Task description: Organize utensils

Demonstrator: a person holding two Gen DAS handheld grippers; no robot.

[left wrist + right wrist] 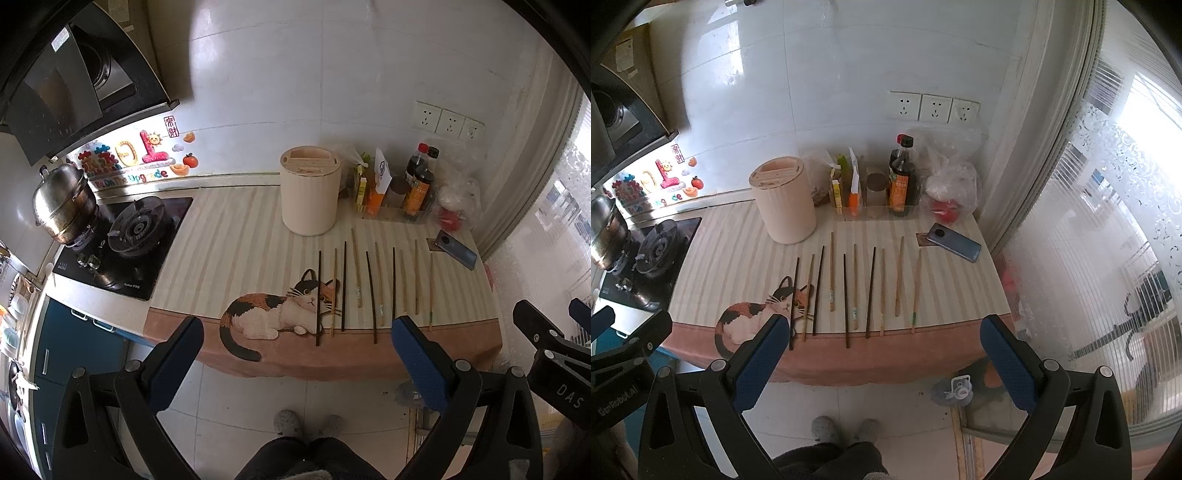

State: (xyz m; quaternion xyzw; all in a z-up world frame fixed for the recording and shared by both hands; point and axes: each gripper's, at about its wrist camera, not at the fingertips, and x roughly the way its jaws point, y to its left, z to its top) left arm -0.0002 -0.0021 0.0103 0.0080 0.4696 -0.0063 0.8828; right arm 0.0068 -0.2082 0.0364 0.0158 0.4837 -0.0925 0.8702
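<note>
Several chopsticks [369,288] [849,291], dark ones and pale wooden ones alternating, lie side by side on a striped cat-print mat [229,258] [731,258] covering the counter. A cream cylindrical utensil holder [309,190] [783,199] with slots in its top stands upright behind them. My left gripper [295,354] is open, held back from the counter's front edge with nothing between its blue-padded fingers. My right gripper [884,350] is likewise open and empty, in front of the chopsticks. The right gripper's black frame [554,343] shows at the left wrist view's right edge.
A blue phone [456,249] [955,242] lies at the mat's far right. Sauce bottles [419,184] [903,177], packets and plastic bags crowd the back right. A gas stove [129,236] with a steel pot [62,203] sits left. A person's slippered feet [306,422] stand on the tile floor below.
</note>
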